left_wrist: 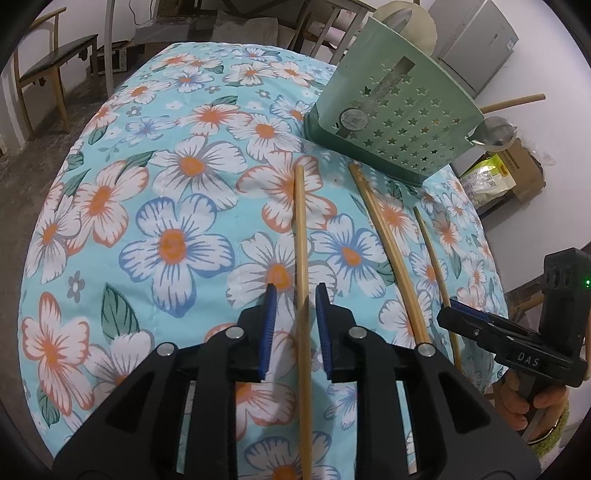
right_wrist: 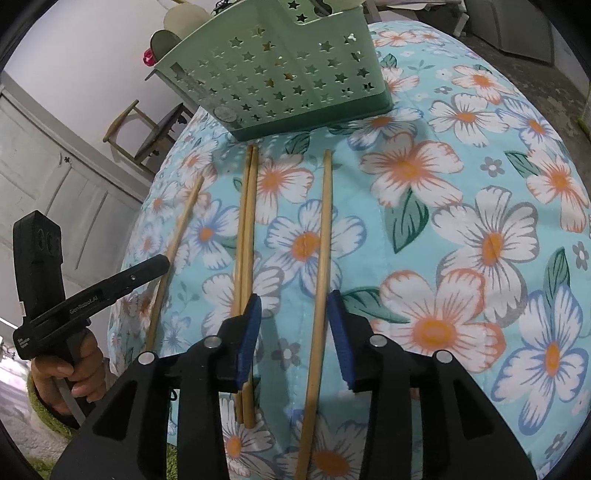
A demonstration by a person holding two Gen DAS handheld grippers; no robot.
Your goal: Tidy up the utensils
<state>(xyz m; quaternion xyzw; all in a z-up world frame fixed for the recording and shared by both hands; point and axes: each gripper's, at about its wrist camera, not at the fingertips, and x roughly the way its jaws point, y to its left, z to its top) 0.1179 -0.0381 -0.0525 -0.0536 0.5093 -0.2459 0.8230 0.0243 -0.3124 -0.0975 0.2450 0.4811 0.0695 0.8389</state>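
My left tongs (left_wrist: 294, 314) are released, jaws apart with one chopstick (left_wrist: 301, 236) running straight up the gap between the blue pads (left_wrist: 269, 325), no pad pressing it as far as I can see. My right tongs (right_wrist: 293, 325) are the same: jaws parted, wider, straddling another chopstick (right_wrist: 322, 236), which lies closer to the right pad but looks untouched. No earlier frame here, so I only say both are unclenched now.

Just left of my right tongs lies a pair of chopsticks (right_wrist: 245, 229) side by side, touching each other, their near ends tucked under the left finger. Further left is the stick my left tongs bracket. All sticks lie flat on the floral cloth (right_wrist: 461, 229), roughly parallel, tips pointing away from me toward the basket. I judge that lineup is handy: each stick can be nipped lengthwise and carried forward.

Ahead of both tongs stands the green basket (left_wrist: 399, 122) with star holes, upright on the cloth, near the far stick tips but not touching them. Inside I see a pale spoon-like thing (left_wrist: 400, 16) poking up, and a wooden handle (left_wrist: 513, 102) jutting out its far side; the rest of its contents are hidden. The sticks are not yet in it.
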